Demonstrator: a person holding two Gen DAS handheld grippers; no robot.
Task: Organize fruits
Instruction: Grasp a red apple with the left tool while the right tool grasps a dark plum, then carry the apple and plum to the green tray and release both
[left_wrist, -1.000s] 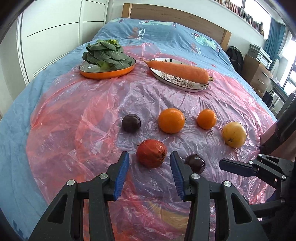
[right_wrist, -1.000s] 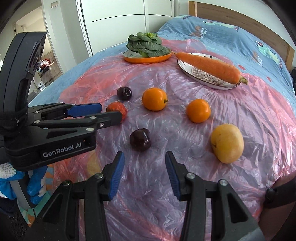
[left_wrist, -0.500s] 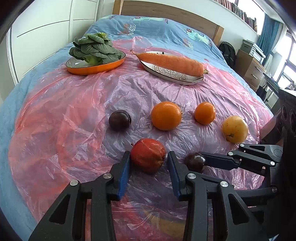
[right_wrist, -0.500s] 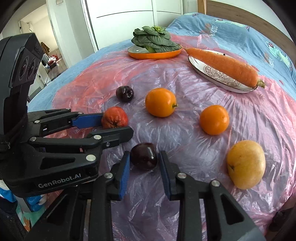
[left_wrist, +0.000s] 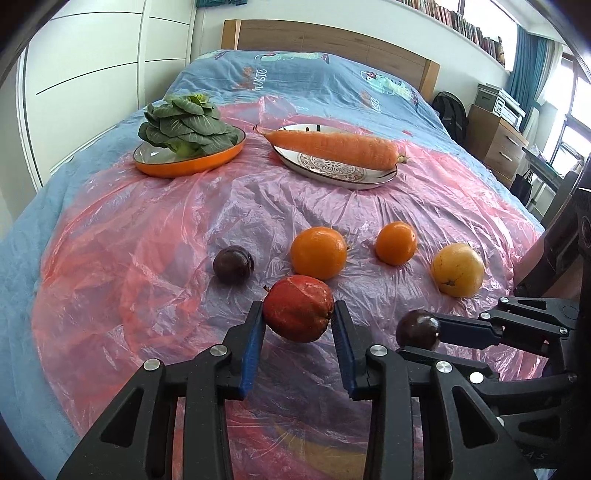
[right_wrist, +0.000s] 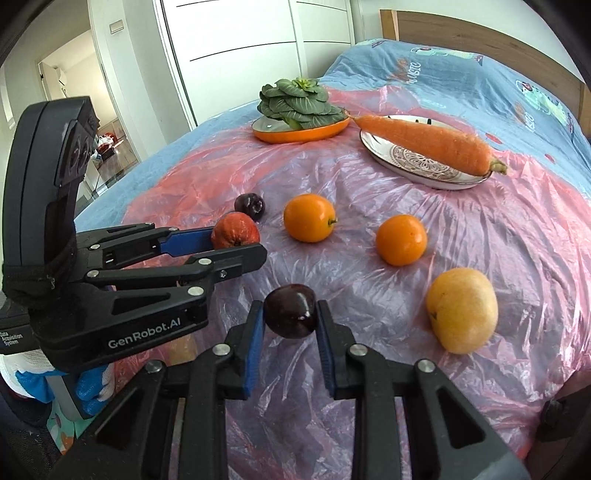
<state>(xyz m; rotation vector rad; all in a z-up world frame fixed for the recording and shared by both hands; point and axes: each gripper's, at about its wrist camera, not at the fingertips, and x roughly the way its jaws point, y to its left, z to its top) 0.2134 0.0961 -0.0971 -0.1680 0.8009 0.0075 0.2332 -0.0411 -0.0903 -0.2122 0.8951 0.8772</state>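
Note:
My left gripper (left_wrist: 297, 321) is shut on a red fruit (left_wrist: 297, 308) and holds it just above the pink plastic sheet (left_wrist: 147, 258). My right gripper (right_wrist: 290, 317) is shut on a dark plum (right_wrist: 291, 311), also lifted slightly; that plum shows in the left wrist view (left_wrist: 418, 329). On the sheet lie another dark plum (left_wrist: 233, 264), a large orange (left_wrist: 318, 252), a small orange (left_wrist: 396, 243) and a yellow fruit (left_wrist: 457, 269). The left gripper and red fruit (right_wrist: 235, 229) show in the right wrist view.
At the back stand an orange plate (left_wrist: 192, 162) with a green leafy vegetable (left_wrist: 184, 125) and a patterned plate (left_wrist: 332, 170) with a carrot (left_wrist: 332, 146). The sheet covers a blue bed (left_wrist: 314, 77). White wardrobe left, dresser right.
Both grippers closed on their fruits, the left on the red fruit and the right on the dark plum, and both fruits now sit slightly raised off the sheet.

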